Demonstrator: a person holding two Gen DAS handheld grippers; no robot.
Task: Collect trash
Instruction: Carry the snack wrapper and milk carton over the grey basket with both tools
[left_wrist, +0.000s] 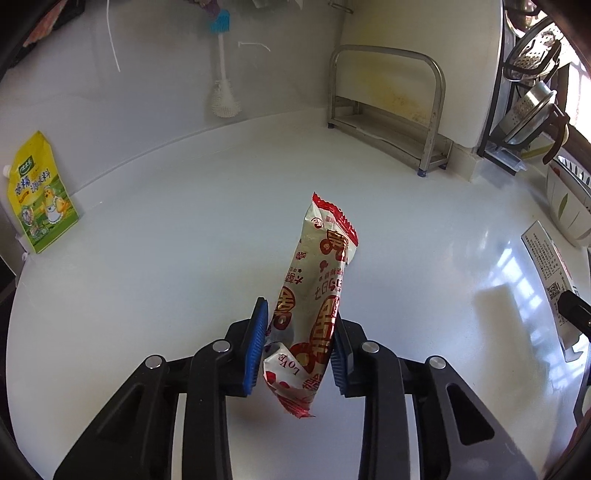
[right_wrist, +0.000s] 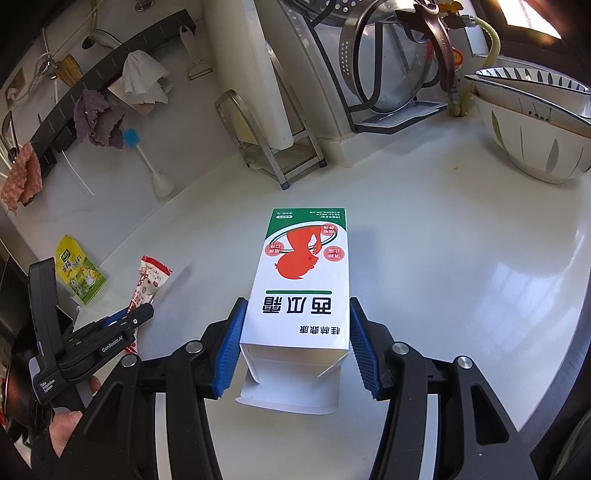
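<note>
A red-and-white snack wrapper (left_wrist: 325, 251) stands up between the blue pads of my left gripper (left_wrist: 300, 308), which is shut on its lower part and holds it just above the white counter (left_wrist: 166, 295). From the right wrist view the same wrapper (right_wrist: 151, 277) pokes up out of the left gripper (right_wrist: 144, 314) at the lower left. My right gripper (right_wrist: 297, 301) is shut on a white, green and red carton box (right_wrist: 303, 258), its pads against both long sides. The box's near end flap hangs open. That box (left_wrist: 550, 273) also shows at the left view's right edge.
A yellow seasoning pouch (left_wrist: 40, 195) leans on the back wall at left. A metal rack (left_wrist: 388, 110) holding a cutting board stands at the back, with a white brush (left_wrist: 223, 92) hanging beside it. Stacked bowls (right_wrist: 535, 129) and a colander stand (right_wrist: 388, 55) fill the right.
</note>
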